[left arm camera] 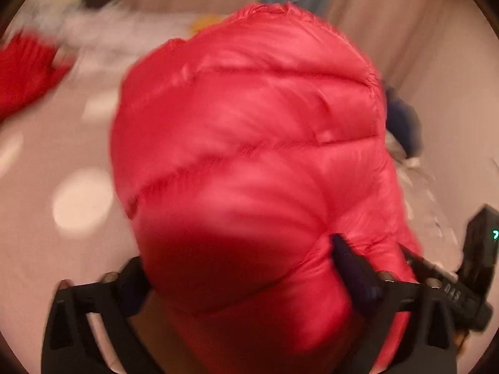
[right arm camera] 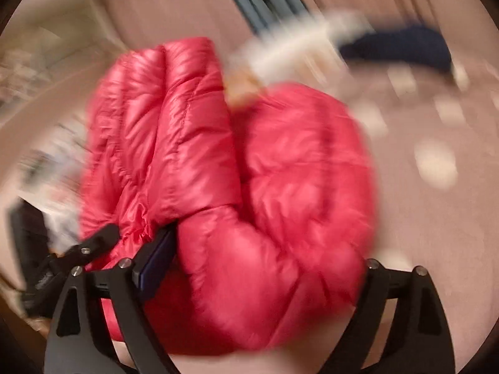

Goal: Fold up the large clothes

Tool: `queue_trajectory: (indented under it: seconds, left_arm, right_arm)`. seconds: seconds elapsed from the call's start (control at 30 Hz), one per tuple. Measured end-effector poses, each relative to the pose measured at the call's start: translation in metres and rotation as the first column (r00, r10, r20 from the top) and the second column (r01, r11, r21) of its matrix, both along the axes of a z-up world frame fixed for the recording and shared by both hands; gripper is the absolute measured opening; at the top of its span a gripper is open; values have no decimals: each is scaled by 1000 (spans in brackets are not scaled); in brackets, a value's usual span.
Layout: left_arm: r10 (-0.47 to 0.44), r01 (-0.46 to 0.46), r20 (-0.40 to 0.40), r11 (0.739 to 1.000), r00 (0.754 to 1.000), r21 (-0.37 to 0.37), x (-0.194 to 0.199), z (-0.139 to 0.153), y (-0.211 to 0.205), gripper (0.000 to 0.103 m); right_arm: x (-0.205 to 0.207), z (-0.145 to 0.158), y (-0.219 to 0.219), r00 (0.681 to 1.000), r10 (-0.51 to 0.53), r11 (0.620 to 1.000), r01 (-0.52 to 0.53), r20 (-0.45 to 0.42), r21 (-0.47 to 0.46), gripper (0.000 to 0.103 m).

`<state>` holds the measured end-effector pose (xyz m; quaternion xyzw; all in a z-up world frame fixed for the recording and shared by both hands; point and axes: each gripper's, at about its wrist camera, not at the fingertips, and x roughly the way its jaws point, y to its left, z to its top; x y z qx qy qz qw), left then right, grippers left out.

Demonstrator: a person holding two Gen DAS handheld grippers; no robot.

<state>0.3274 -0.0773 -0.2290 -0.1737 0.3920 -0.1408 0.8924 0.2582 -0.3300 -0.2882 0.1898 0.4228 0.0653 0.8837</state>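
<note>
The glossy red quilted down jacket (left arm camera: 246, 162) fills the middle of both views, bunched and lifted between the two tools above a pale pinkish surface (left arm camera: 62, 143). The left tool (left arm camera: 237, 268) is clamped on a thick puffy fold at the lower centre of its frame. The right tool (right arm camera: 259, 265) has jacket bulging between its widely spread fingers; with the heavy motion blur it appears to be gripping that wad, though I cannot tell for sure.

This looks like mid-fold carrying: the jacket is gathered and being swung, not yet laid flat. The next move probably calls for lowering it onto the surface and pressing the slippery, springy padding flat so the fold holds.

The left view alone shows a second red cloth (left arm camera: 25, 74) at the left edge and a whitish garment (left arm camera: 118, 31) at the upper left. The right view alone shows the jacket's elastic-gathered hem (right arm camera: 137, 215) at lower left and a dark navy item (right arm camera: 402, 46) at upper right.
</note>
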Motion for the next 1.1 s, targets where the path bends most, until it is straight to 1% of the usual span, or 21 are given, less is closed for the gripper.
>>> queue_trajectory:
  seconds: [0.03, 0.07, 0.13, 0.2, 0.27, 0.37, 0.43, 0.53, 0.6, 0.63, 0.73, 0.8, 0.83, 0.9, 0.93, 0.97, 1.0, 1.07, 1.1]
  left_arm:
    - [-7, 10, 27, 994, 1000, -108, -3, -9, 11, 103]
    - [-19, 20, 4, 992, 1000, -121, -2, -10, 14, 103]
    - [-22, 22, -9, 996, 1000, -82, -3, -3, 14, 103]
    - [-6, 6, 16, 1000, 1000, -24, -8, 3, 9, 103]
    - [7, -8, 44, 1000, 999, 23, -13, 5, 3, 103]
    - [18, -20, 43, 999, 999, 33, -16, 6, 3, 103]
    - [19, -20, 37, 999, 999, 32, -14, 5, 5, 103]
    - [23, -24, 29, 999, 999, 35, -13, 9, 9, 103]
    - [24, -25, 19, 998, 1000, 52, -11, 15, 7, 103]
    - [24, -25, 15, 998, 1000, 65, -9, 20, 3, 103]
    - [43, -49, 41, 989, 998, 138, -18, 35, -2, 103]
    - [78, -100, 108, 970, 991, 223, -32, 49, -3, 103]
    - [90, -130, 155, 954, 984, 271, -41, 58, -4, 103]
    - [112, -197, 246, 913, 963, 357, -60, 76, -6, 103]
    - [121, -228, 280, 894, 952, 385, -68, 84, -7, 103]
    - [131, -250, 300, 881, 945, 401, -75, 91, -7, 103]
    - [139, -274, 323, 866, 936, 420, -83, 99, -7, 103]
    - [148, -305, 359, 849, 921, 432, -99, 113, -5, 103]
    - [162, -328, 377, 839, 912, 433, -108, 120, -4, 103]
  right_arm:
    - [-1, -12, -2, 1000, 3, 999, -3, 7, 45, 83]
    - [-8, -12, -5, 998, -11, 998, 7, 56, 70, 85]
    - [-10, 2, -4, 998, -8, 999, 4, 66, 53, 86]
    - [-9, 9, -1, 998, -3, 1000, 3, 67, -3, 91]
    - [-9, 12, -2, 998, -14, 1000, 14, 68, 5, 92]
    - [-7, 11, -6, 998, -22, 999, 19, 65, 48, 92]
    - [-2, 13, -5, 998, -21, 999, 18, 66, 44, 93]
    - [11, 17, 1, 998, -27, 1000, 26, 64, 17, 96]
    - [18, 16, 7, 998, -34, 999, 35, 60, -7, 101]
    - [18, 14, 10, 998, -37, 999, 38, 56, -22, 102]
    - [26, 29, 24, 998, -33, 995, 38, 54, -91, 102]
    - [33, 44, 28, 997, -38, 988, 48, 70, -150, 103]
    - [35, 51, 29, 996, -43, 983, 56, 78, -175, 103]
    - [43, 72, 40, 994, -48, 968, 70, 96, -243, 103]
    - [43, 80, 42, 993, -50, 959, 79, 111, -273, 103]
    - [47, 94, 48, 988, -52, 948, 94, 143, -305, 103]
    - [48, 103, 51, 985, -51, 942, 101, 162, -319, 103]
    - [51, 124, 56, 980, -52, 934, 116, 192, -338, 103]
    - [56, 139, 61, 976, -50, 932, 121, 211, -342, 103]
